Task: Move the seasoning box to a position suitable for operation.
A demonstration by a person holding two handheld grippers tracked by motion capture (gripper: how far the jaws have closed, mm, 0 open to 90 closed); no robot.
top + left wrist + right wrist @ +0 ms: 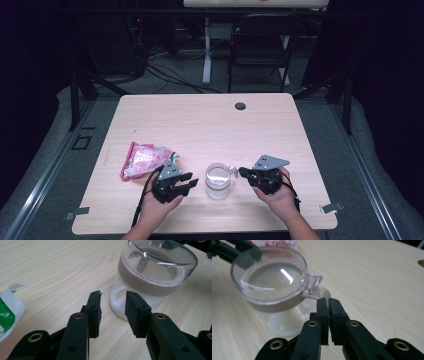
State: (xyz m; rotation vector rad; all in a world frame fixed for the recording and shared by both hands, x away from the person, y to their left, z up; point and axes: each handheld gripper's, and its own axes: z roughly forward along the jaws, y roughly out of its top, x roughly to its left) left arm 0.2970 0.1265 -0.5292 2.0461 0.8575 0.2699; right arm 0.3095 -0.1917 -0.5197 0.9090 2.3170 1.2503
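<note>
High view: jar (pixel 218 181) between claws (lidded)

Your pale wooden table (pixel 210 125) carries a lidded glass jar (pixel 218 181), a snack bag (pixel 142 160) at its nine o'clock.

A small glass jar (pixel 218 181) stands upright on the tabletop (pixel 210 125), close to the near edge and about halfway between the left and right edges. It is see-through, with a little white stuff at the bottom. A clear lid (pixel 270 277) sits shut on top, with a brown ring (pixel 150 285) under it. A small clear tab (pixel 312 283) sticks out from the lid's side.
</note>
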